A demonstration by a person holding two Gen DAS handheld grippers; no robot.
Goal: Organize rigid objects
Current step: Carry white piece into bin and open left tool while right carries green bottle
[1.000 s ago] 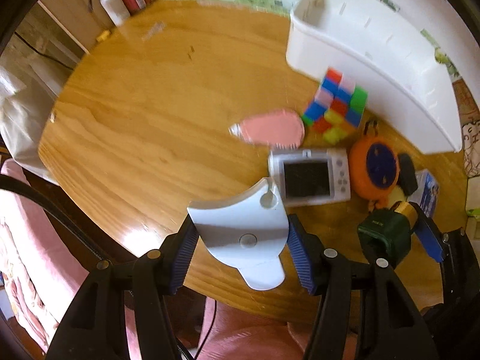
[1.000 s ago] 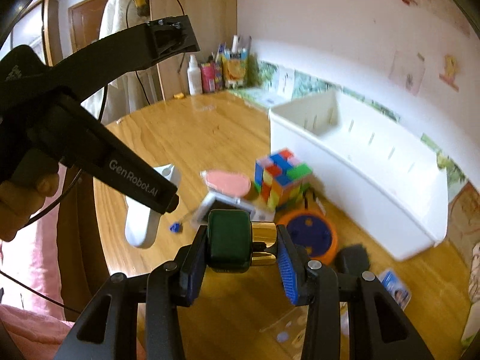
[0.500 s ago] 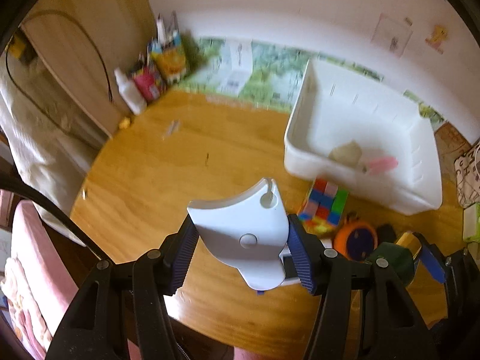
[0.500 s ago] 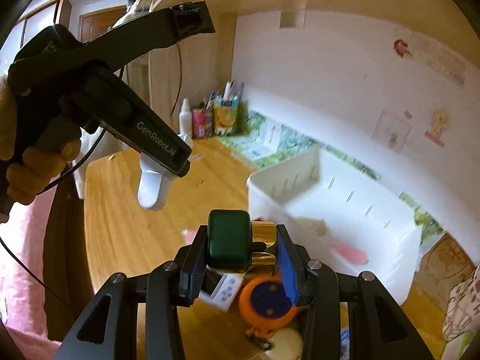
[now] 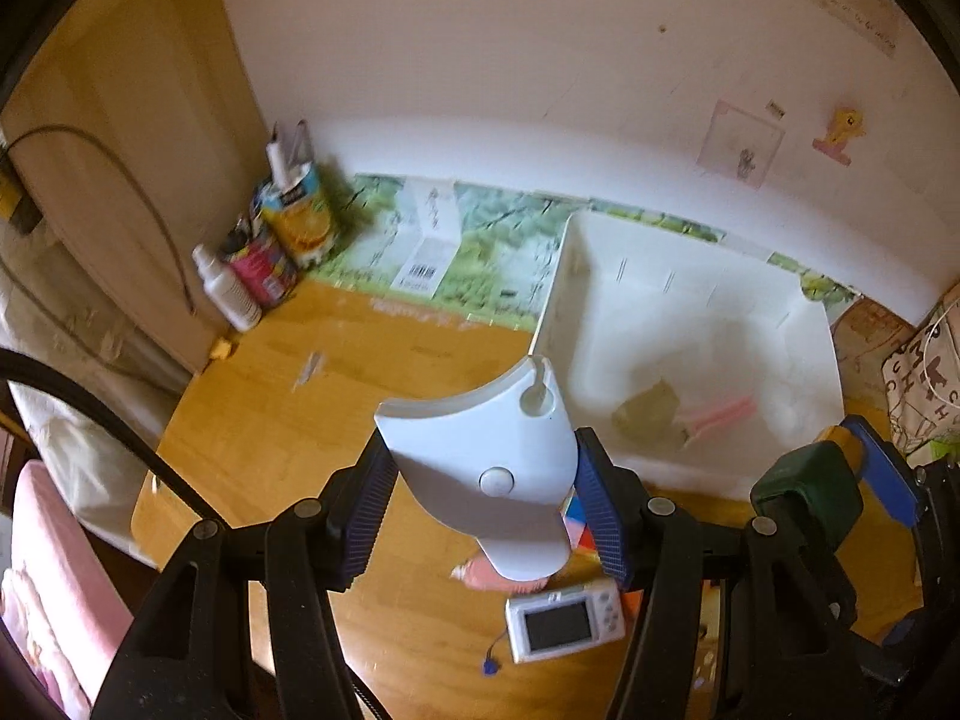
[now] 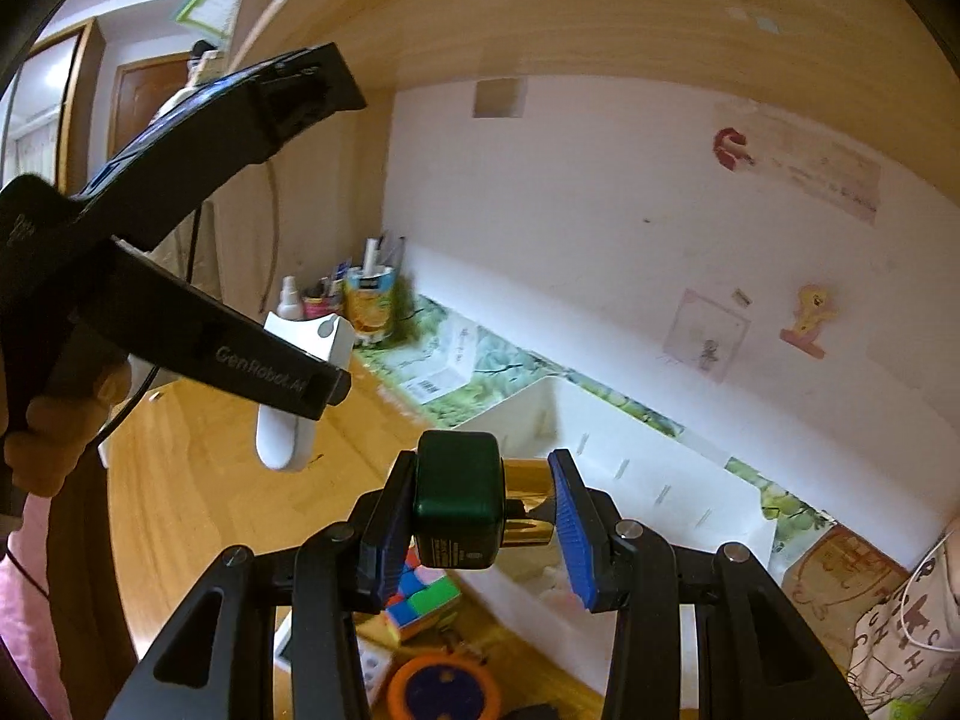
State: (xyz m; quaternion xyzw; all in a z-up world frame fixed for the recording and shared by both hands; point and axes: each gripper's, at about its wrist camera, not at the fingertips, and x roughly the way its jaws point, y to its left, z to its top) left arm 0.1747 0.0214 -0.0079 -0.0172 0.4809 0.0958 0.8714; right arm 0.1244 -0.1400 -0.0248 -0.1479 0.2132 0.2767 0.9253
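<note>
Left gripper (image 5: 485,501): clenched on the white curved plastic piece (image 5: 486,462), held above the table (image 5: 288,432); the piece's lower end covers part of a pink object (image 5: 480,576) beneath, identity unclear.
Right gripper (image 6: 480,507): grasping the dark green bottle (image 6: 459,498) sideways, gold cap (image 6: 528,501) toward the right pad; small label print on the bottle, not legible.
White bin (image 5: 696,324): far right on the table; contents blurred, a tan lump and a pink strip only.
Colour cube (image 6: 420,597): mostly hidden behind the right gripper.
White camera (image 5: 564,627): near edge, screen up.
Orange round object (image 6: 444,687): cut off by the frame bottom.
Legible writing: "GenRobot.AI" on the left gripper body in the right wrist view; wall notes unreadable.
</note>
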